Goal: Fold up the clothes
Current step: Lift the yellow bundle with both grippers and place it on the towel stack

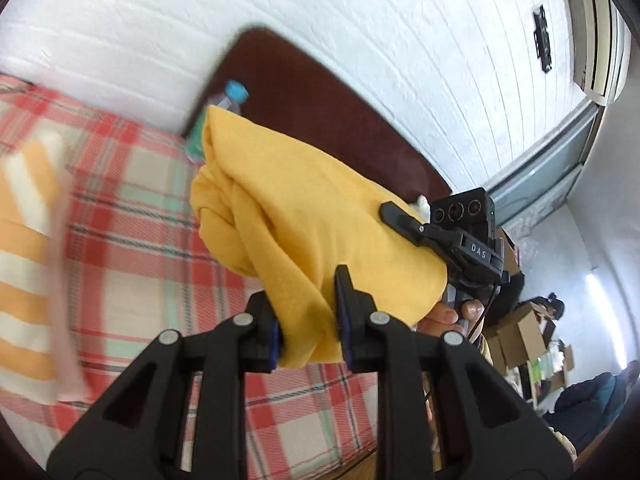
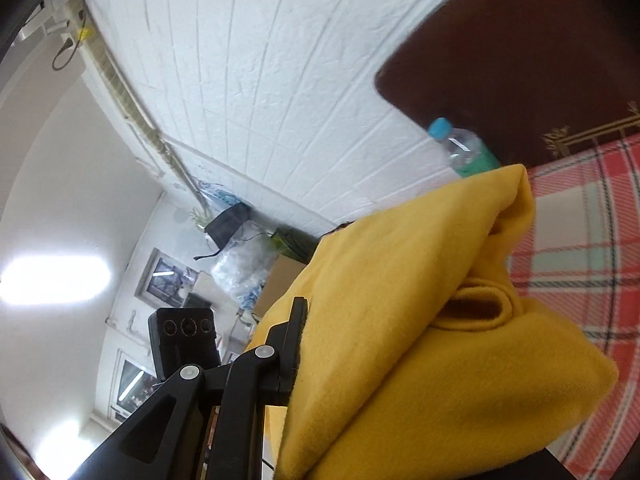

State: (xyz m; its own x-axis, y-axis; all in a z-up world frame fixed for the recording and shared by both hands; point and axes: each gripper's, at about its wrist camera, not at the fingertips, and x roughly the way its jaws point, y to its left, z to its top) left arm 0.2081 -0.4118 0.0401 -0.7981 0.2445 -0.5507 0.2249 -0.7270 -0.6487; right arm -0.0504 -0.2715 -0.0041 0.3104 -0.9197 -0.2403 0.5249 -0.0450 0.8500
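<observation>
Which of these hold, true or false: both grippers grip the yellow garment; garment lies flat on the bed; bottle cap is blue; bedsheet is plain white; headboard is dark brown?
1. Both the left gripper and the right gripper grip the yellow garment. True.
2. The garment lies flat on the bed. False: it is bunched and held up above the bedsheet.
3. The water bottle has a blue cap. True.
4. The bedsheet is plain white. False: it is plaid in red, green and cream.
5. The headboard is dark brown. True.
</observation>
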